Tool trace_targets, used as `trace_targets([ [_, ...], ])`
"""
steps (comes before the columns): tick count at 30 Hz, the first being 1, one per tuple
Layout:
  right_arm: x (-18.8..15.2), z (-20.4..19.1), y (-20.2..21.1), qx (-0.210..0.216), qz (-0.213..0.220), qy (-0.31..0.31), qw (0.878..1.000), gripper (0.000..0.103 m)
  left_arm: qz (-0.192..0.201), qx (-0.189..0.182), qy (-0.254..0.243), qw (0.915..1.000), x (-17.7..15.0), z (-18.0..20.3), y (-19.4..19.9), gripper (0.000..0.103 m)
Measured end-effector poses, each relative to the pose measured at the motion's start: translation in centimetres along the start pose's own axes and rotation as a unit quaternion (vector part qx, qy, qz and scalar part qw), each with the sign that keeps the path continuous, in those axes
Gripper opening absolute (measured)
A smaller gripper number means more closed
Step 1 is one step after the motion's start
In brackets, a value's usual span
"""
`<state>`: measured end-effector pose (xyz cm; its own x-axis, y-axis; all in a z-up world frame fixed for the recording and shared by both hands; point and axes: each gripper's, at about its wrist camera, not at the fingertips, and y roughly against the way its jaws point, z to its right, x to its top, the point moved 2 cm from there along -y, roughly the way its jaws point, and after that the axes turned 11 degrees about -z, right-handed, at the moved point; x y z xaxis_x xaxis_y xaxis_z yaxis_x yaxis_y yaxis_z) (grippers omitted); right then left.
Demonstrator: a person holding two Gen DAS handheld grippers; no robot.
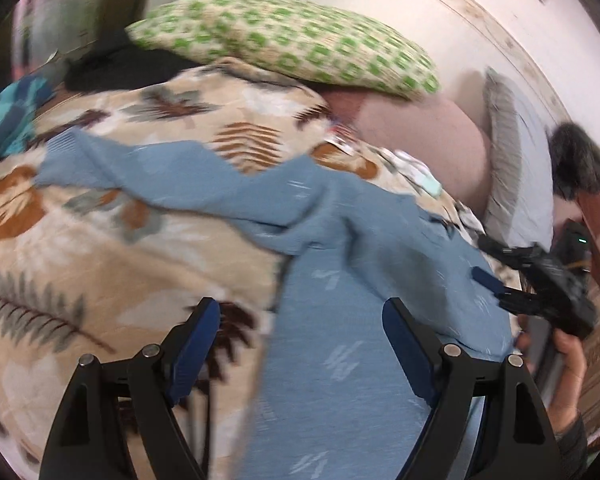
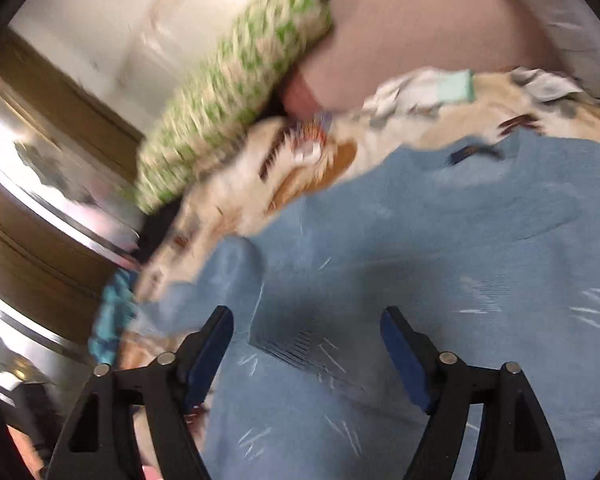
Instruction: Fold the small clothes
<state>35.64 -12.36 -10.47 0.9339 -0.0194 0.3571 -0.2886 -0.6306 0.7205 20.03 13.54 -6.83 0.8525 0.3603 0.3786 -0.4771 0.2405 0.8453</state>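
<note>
Blue rumpled top on blanket

You are looking at a small light-blue knit top with scattered white dash marks, spread on the leaf-print blanket and not yet folded flat. One long sleeve reaches away to the left in the left wrist view, its ribbed cuff lying flat at the far end, while the body is rumpled with a raised fold across its middle. In the right wrist view the same top fills the lower frame, a folded edge showing ribbing near the centre.
</note>
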Motion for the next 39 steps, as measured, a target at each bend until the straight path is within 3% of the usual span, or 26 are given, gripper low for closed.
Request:
trace_targets([
  [3, -0.6, 4.9, 4.7, 0.024, 0.035, -0.063, 0.997, 0.080, -0.026, -0.006, -0.019, 0.9995, 0.9, 3.3, -2.5, 0.084],
  [6, -2.6, 12.1, 7.7, 0.080, 0.057, -0.174, 0.980, 0.081, -0.079, 0.008, -0.015, 0.9968, 2.4, 5.6, -7.3, 0.084],
  [9, -4.8, 17.3, 9.7, 0.136, 0.063, -0.229, 0.962, 0.081, -0.130, 0.020, 0.007, 0.9913, 3.3, 6.4, -11.8, 0.084],
  [11, -5.3, 19.0, 10.9, 0.140, 0.070, -0.242, 0.957, 0.081, -0.127, 0.034, 0.014, 0.9912, 3.7, 6.4, -12.7, 0.084],
  [13, -4.4, 20.4, 12.0, 0.140, 0.060, -0.230, 0.961, 0.080, -0.120, 0.046, 0.017, 0.9916, 3.9, 6.3, -13.3, 0.084],
  [15, -2.7, 21.3, 12.6, 0.176, 0.058, -0.221, 0.958, 0.080, -0.129, 0.056, 0.022, 0.9898, 4.0, 6.1, -14.1, 0.084],
  [18, 0.2, 21.9, 11.7, 0.260, 0.039, -0.208, 0.942, 0.081, -0.129, 0.061, 0.018, 0.9896, 4.1, 5.9, -14.5, 0.084],
  [19, 1.2, 22.5, 10.8, 0.251, 0.031, -0.207, 0.945, 0.081, -0.128, 0.062, 0.015, 0.9898, 4.1, 6.0, -14.5, 0.084],
  [21, 2.4, 25.3, 9.2, 0.135, 0.009, -0.231, 0.964, 0.081, -0.120, 0.064, 0.005, 0.9907, 4.2, 6.1, -13.8, 0.084],
  [22, 2.3, 27.7, 8.8, 0.081, 0.006, -0.270, 0.959, 0.078, -0.115, 0.063, 0.003, 0.9913, 4.1, 6.1, -13.5, 0.084],
  [24, 1.7, 30.7, 10.9, 0.110, 0.080, -0.318, 0.938, 0.074, -0.093, 0.065, -0.014, 0.9935, 4.2, 6.4, -12.2, 0.084],
  [26, 1.9, 30.7, 12.7, 0.056, 0.097, -0.304, 0.946, 0.074, -0.069, 0.064, -0.038, 0.9948, 4.4, 7.5, -11.3, 0.084],
  [27, 2.2, 30.2, 13.1, 0.041, 0.089, -0.288, 0.953, 0.075, -0.064, 0.056, -0.050, 0.9951, 4.6, 8.3, -11.2, 0.084],
  [29, 2.6, 28.8, 13.8, 0.052, 0.068, -0.247, 0.965, 0.075, -0.055, 0.046, -0.066, 0.9953, 4.7, 9.6, -11.3, 0.084],
  [31, 2.8, 27.9, 15.3, -0.008, 0.081, -0.215, 0.973, 0.075, -0.056, 0.044, -0.078, 0.9944, 4.7, 10.8, -12.2, 0.084],
  [32, 2.9, 28.1, 15.8, -0.037, 0.087, -0.212, 0.973, 0.075, -0.064, 0.048, -0.085, 0.9932, 4.4, 11.1, -12.9, 0.084],
  [36, 3.6, 28.8, 13.3, -0.052, 0.024, -0.192, 0.980, 0.074, -0.103, 0.094, -0.092, 0.9860, 3.9, 10.8, -16.7, 0.084],
  [39, 4.0, 29.7, 11.8, -0.065, 0.006, -0.187, 0.980, 0.058, -0.089, 0.113, -0.128, 0.9812, 3.4, 11.5, -17.2, 0.089],
])
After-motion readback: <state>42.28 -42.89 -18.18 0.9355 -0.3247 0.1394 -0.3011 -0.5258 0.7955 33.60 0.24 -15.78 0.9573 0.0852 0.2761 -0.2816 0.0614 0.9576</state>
